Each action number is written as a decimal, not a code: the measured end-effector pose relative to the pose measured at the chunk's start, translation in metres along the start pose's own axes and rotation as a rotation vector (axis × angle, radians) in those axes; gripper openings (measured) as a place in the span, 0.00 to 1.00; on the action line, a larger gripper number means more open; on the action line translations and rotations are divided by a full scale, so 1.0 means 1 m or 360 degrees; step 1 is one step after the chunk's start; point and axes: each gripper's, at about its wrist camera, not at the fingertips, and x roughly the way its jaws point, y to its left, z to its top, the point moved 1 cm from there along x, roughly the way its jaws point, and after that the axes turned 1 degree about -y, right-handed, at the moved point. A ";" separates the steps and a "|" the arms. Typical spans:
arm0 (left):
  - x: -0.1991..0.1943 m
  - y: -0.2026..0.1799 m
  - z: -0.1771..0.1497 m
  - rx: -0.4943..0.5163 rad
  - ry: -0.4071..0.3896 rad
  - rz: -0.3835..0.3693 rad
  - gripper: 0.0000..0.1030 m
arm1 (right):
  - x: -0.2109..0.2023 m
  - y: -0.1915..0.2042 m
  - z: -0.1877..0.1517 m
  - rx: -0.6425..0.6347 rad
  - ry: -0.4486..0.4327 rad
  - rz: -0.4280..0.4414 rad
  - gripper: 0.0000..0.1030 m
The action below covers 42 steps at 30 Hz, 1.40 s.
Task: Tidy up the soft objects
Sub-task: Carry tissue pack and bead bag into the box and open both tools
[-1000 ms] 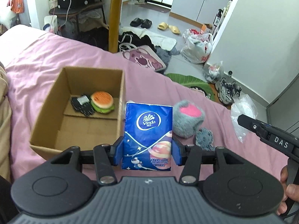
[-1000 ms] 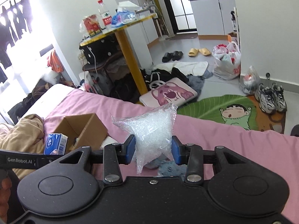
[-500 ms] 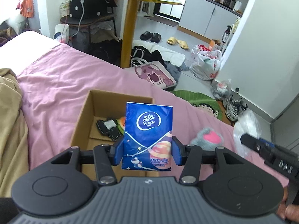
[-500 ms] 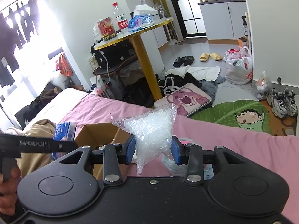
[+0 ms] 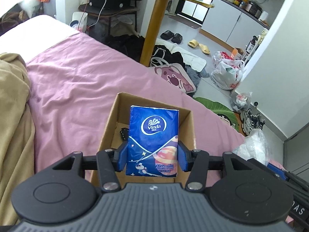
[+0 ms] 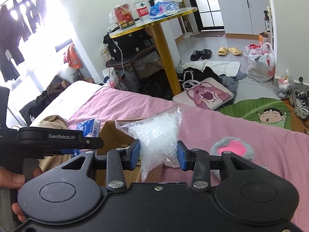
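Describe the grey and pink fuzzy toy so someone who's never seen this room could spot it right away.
Find the bed with the pink sheet. Right of the cardboard box, past the clear plastic bag in the right gripper, lies the plush toy. Nothing else there has shaggy grey fur around a bright pink patch.

A lived-in home, a small studio flat: a bed (image 5: pixel 81 81) with a pink sheet, slippers (image 6: pixel 229 50) and clothes on the floor, kitchen cupboards (image 6: pixel 243 13) behind (all one room)
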 end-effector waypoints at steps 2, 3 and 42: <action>0.005 0.006 0.000 -0.0029 0.0018 -0.0001 0.49 | 0.005 0.006 0.001 0.0001 0.0014 -0.0003 0.38; 0.008 0.008 0.000 -0.0037 0.0028 0.0004 0.49 | 0.007 0.008 0.002 0.0001 0.0018 -0.0005 0.38; 0.024 0.043 0.006 -0.0247 0.0064 0.0009 0.74 | 0.039 0.046 0.004 -0.0039 0.0241 -0.0115 0.77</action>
